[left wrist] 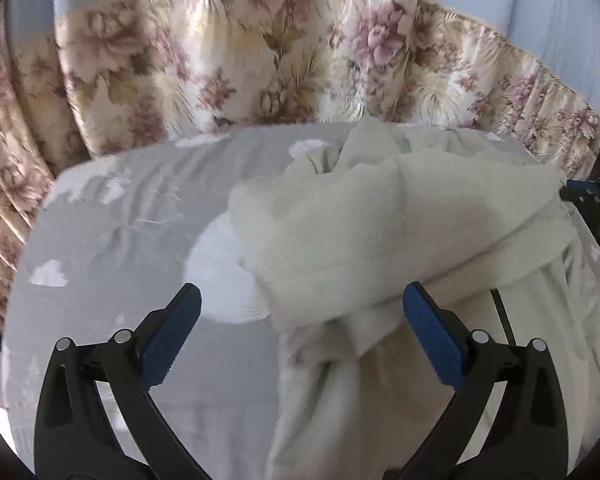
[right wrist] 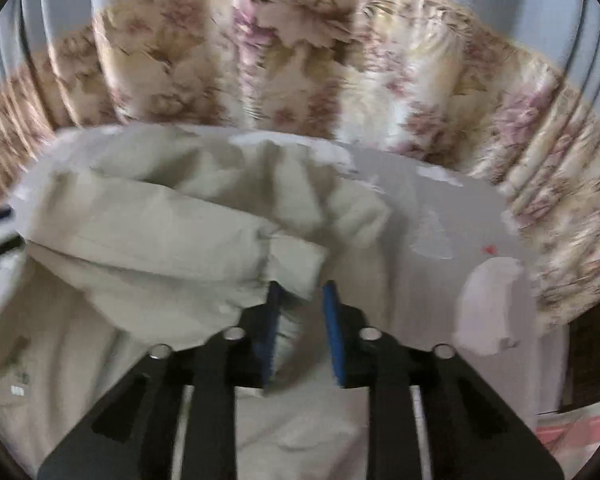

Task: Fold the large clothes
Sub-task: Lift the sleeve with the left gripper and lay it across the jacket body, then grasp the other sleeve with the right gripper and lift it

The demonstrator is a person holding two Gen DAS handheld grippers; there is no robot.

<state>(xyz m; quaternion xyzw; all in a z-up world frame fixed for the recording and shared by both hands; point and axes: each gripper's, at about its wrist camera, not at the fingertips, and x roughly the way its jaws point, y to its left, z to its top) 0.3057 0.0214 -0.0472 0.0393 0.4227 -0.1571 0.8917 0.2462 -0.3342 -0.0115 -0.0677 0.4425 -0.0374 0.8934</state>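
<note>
Nearest, the left tongs stand released, jaws wide, a rolled edge of the pale cream fleece garment lying between them untouched. The right tongs are part closed with a small folded cuff or corner of the same garment at the fingertips; motion blur hides whether the pads actually pinch it. The garment lies bunched on the grey bed sheet with white cloud shapes, towards its right side. It looks soft, light and floppy, likely to sag, so hems and corners suit gripping best. Beyond hangs a floral curtain.
</note>
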